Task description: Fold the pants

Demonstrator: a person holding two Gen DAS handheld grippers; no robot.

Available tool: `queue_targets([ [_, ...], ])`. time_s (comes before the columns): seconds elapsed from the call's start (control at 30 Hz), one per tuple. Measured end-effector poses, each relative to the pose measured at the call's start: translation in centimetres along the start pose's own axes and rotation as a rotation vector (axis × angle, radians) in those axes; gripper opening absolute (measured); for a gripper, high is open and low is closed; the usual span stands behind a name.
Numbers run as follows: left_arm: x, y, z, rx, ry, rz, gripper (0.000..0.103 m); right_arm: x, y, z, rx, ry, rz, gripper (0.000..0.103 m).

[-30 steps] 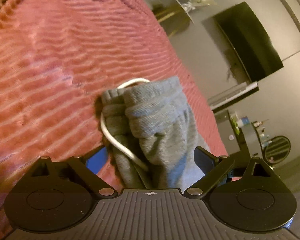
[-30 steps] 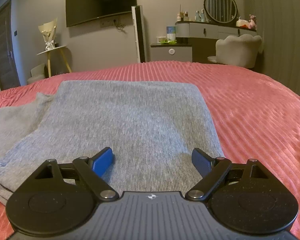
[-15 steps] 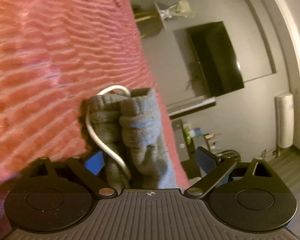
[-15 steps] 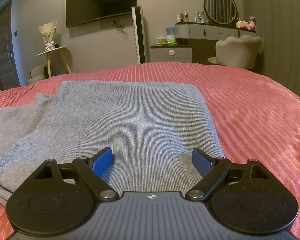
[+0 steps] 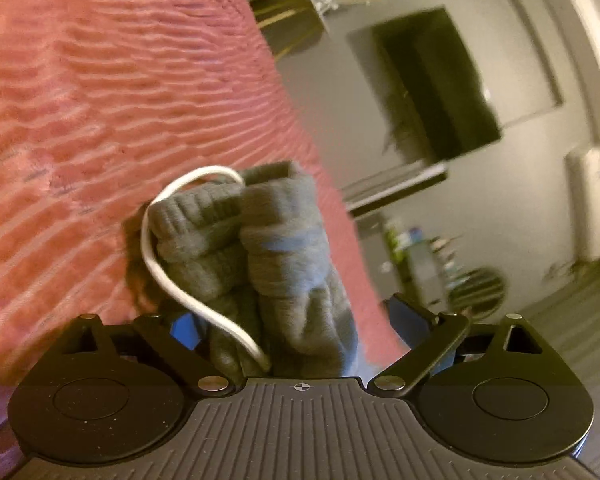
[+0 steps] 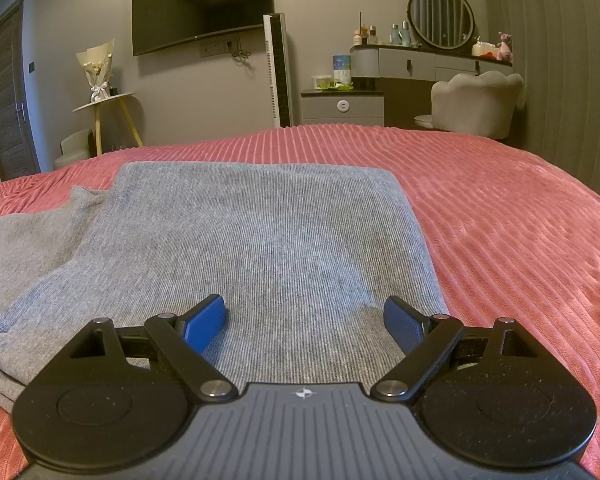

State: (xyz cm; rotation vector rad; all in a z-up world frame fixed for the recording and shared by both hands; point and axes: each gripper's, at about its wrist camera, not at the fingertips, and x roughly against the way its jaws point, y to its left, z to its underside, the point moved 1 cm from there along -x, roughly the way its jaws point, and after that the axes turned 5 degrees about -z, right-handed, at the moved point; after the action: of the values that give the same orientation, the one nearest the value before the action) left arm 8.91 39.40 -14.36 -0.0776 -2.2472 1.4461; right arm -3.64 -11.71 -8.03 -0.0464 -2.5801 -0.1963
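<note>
The grey pants (image 6: 260, 232) lie folded flat on the red ribbed bedspread (image 6: 500, 216). My right gripper (image 6: 304, 324) is open and rests low on the near part of the folded cloth, a finger at each side. In the left wrist view the bunched waistband end of the pants (image 5: 268, 248) with its white drawstring (image 5: 168, 276) hangs between the wide-apart fingers of my left gripper (image 5: 296, 324), lifted above the bedspread (image 5: 100, 120). The jaws stand open; whatever holds the cloth is hidden behind the gripper body.
Beyond the bed's far edge stand a wall TV (image 6: 202, 4), a white tower fan (image 6: 278, 72), a dresser with round mirror (image 6: 440, 16), a padded chair (image 6: 476, 100) and a small side table with a bouquet (image 6: 98, 80).
The left gripper has tilted and swung, so the room and bed shift in its view; the bunched waistband stays between its fingers. The right gripper and folded pants have not moved.
</note>
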Motion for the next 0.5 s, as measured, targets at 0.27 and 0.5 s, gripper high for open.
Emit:
queue_targets([
  [0.27, -1.2, -0.8, -0.1, -0.008, -0.008, -0.097, 0.096, -0.2, -0.1, -0.1, 0.003, -0.003, 0.003, 0.086],
  [0.5, -1.1, 0.9, -0.3, 0.024, 0.029, -0.193, 0.046, -0.2, 0.0, 0.0, 0.005, -0.004, 0.004, 0.086],
])
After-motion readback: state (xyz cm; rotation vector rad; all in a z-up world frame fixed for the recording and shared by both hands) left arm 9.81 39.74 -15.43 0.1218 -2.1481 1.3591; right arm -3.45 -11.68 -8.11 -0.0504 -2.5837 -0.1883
